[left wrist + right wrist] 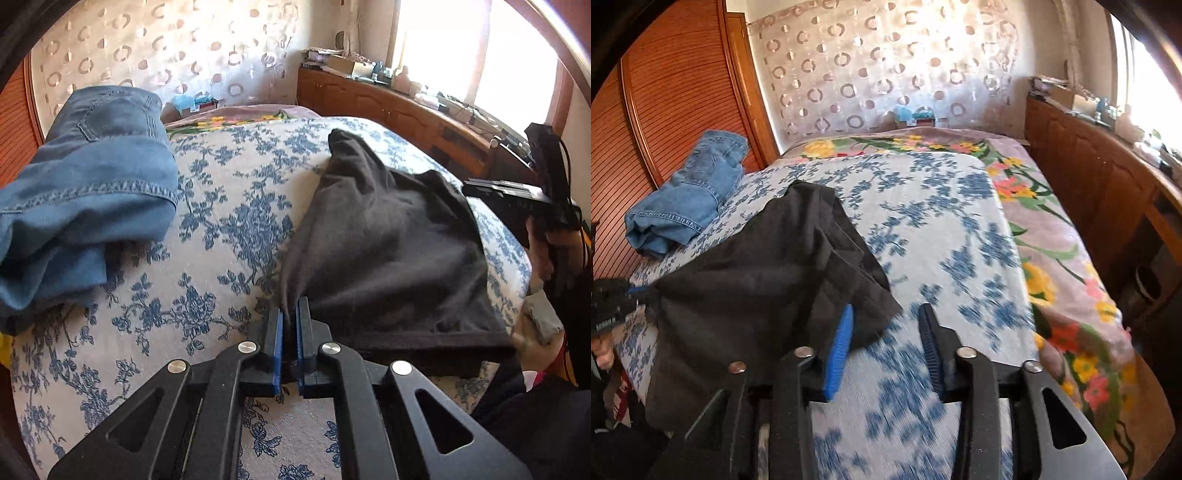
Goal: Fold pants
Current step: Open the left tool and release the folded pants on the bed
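Black pants (388,251) lie bunched on the blue-flowered bedspread (229,206). My left gripper (290,312) is shut on their near left corner, and the cloth stretches up out of the blue pads. In the right wrist view the same pants (757,277) spread to the left, with the left gripper (631,291) pinching their far edge. My right gripper (886,317) stands open over the bedspread (942,221). A corner of the black cloth reaches into the gap beside its left blue pad (842,343), and no pad presses on it. From the left wrist the right gripper (517,195) shows at the pants' far right edge.
Folded blue jeans (92,184) (690,199) lie at the bed's left side, by a wooden slatted wardrobe (665,110). A floral blanket (1052,240) covers the bed's right side. Wooden cabinets (388,107) with clutter run under the bright window.
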The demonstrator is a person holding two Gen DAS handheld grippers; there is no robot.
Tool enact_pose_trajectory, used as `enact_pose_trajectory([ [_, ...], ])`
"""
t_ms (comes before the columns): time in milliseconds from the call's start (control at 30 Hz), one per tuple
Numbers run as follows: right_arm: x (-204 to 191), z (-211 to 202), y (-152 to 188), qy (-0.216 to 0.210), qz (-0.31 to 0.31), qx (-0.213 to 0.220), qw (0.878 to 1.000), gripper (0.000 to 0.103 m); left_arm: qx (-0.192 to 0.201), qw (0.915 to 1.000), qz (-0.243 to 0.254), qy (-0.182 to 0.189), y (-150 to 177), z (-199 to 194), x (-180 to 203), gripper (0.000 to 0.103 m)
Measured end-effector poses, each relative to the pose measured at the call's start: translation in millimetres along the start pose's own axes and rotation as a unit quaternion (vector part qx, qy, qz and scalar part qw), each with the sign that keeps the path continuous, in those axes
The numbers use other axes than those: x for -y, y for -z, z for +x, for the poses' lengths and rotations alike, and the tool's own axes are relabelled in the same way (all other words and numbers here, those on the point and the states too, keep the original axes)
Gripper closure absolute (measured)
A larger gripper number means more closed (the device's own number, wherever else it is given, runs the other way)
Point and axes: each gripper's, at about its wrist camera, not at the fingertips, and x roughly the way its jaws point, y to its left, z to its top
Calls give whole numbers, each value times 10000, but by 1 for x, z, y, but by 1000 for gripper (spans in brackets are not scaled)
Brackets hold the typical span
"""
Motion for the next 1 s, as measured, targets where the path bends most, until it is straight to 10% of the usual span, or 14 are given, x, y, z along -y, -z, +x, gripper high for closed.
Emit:
enact_pose_trajectory([
  [1000,-29,152,-118,-1134,-910,-973,9846,60,144,9994,-143,296,1,9,-13,96],
])
